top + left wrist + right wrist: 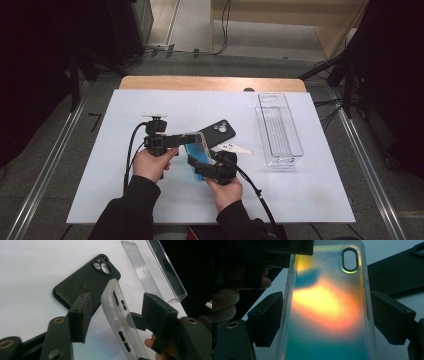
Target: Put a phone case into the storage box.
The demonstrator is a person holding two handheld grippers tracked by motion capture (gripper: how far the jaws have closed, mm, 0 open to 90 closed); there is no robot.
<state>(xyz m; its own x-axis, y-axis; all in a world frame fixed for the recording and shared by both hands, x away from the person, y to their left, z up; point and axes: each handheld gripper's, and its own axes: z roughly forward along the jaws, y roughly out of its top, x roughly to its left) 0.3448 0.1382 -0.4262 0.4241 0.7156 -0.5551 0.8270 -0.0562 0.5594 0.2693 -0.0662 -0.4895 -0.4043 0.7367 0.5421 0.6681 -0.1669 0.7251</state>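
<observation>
From above, my right tool (pixel 202 162) pinched the translucent case (pixel 196 150) on edge above the white worktop (pixel 300 190). Along my left tool (pixel 117 315), its spread jaws flanked the case's rim without touching. My right tool's view showed both pads against the case's sides, the black case (pixel 392 277) behind.

**No legible writing in any view**

No text, label, brand, number or sign could be read. Beside the black phone case (pixel 218 131), a small white card (pixel 235 148) carried a few dark specks too small to make out. The translucent case (pixel 324 307) and the clear tray (pixel 278 129) bore no readable marks.
</observation>
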